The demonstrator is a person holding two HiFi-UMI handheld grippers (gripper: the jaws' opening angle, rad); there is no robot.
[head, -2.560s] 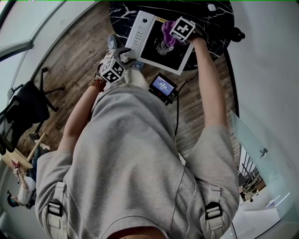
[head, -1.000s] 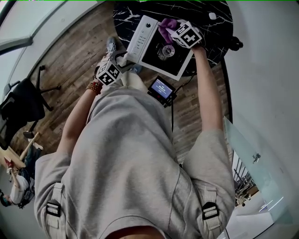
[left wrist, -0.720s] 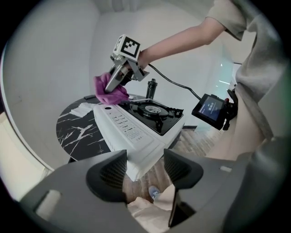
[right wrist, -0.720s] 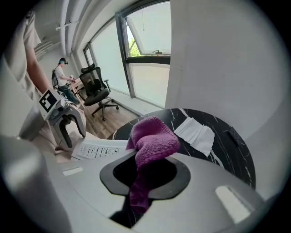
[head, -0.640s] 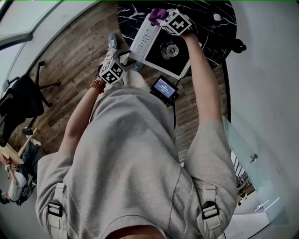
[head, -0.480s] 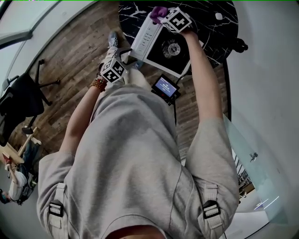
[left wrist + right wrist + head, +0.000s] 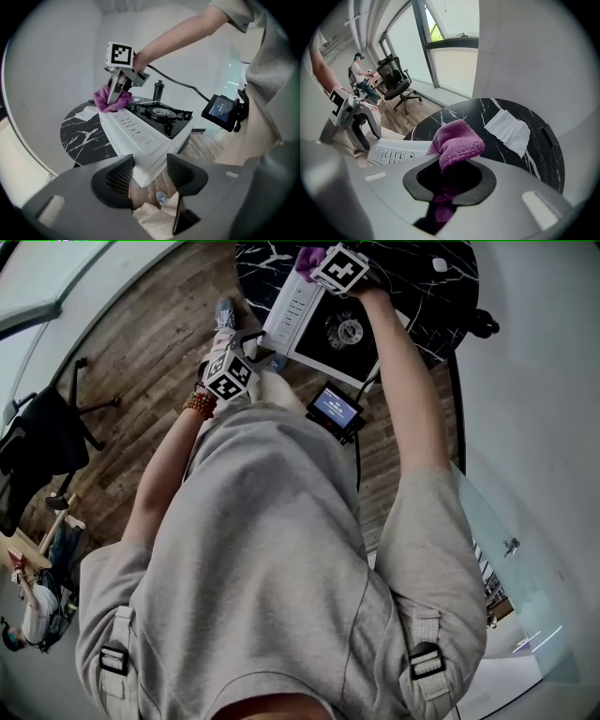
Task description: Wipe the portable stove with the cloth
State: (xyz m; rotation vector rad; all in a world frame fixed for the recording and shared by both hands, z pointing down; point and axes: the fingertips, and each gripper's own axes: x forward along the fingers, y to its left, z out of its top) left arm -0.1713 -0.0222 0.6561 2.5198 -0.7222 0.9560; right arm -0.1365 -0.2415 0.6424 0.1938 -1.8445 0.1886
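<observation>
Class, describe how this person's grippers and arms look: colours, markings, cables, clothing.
Left gripper and right gripper: grey bodies, black jaws, each with a black-and-white marker cube. Black cable leaves the right one. Short grey sleeves; bead bracelet on left wrist.

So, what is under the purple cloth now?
The far corner of the stove is under it. The cloth hides the spot itself, so whether they touch cannot be seen.

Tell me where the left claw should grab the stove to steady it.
Grip the stove by its near white corner, which juts past the table edge, coming from the person's side. That flat slab end sits between the open jaws of the left claw, which have just been closing a little. The far end is taken: the right claw holds the cloth there.
</observation>
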